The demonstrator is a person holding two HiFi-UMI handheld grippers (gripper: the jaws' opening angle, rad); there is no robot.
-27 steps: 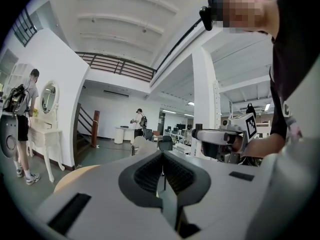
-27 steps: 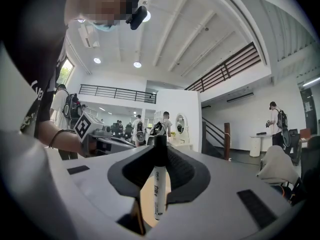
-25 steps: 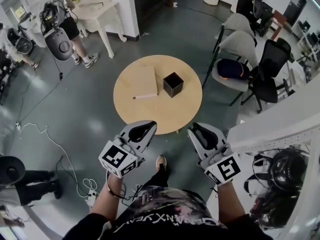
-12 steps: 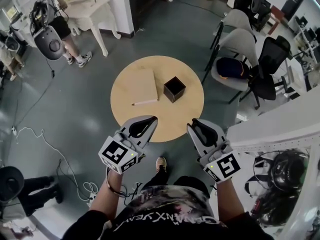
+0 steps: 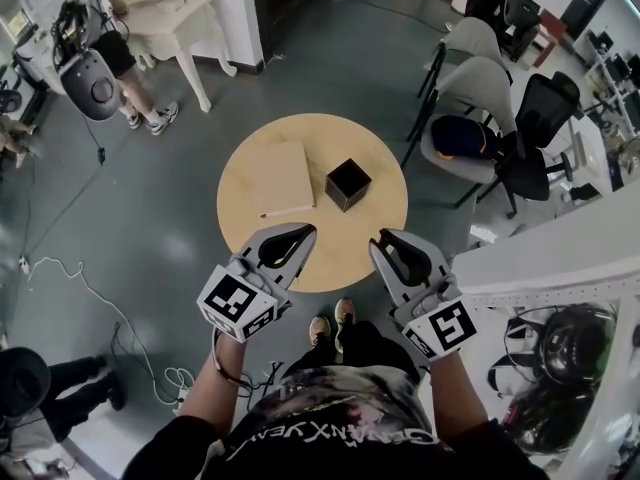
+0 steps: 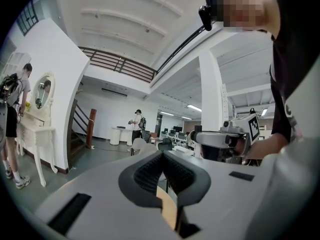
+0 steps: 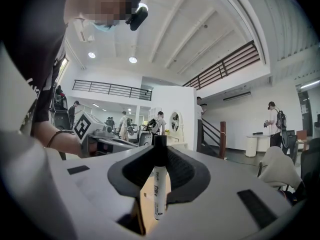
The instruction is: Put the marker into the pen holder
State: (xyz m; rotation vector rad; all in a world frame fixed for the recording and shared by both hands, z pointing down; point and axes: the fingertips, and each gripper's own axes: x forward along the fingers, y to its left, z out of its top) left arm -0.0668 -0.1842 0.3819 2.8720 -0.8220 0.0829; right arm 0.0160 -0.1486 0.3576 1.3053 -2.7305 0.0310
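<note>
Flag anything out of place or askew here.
Nothing stands out. The marker stands upright, cap up, clamped in the right tongs; the black pen holder sits upright on the round table beside a tan book; the left tongs are shut and empty.

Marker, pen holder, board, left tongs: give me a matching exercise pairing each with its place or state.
1 marker
2 pen holder
3 board
4 left tongs

a flat on the round table
b shut, empty
c upright, gripped in the right tongs
d on the table, right of the board in the head view

Pairs: 1-c, 2-d, 3-a, 4-b.
</note>
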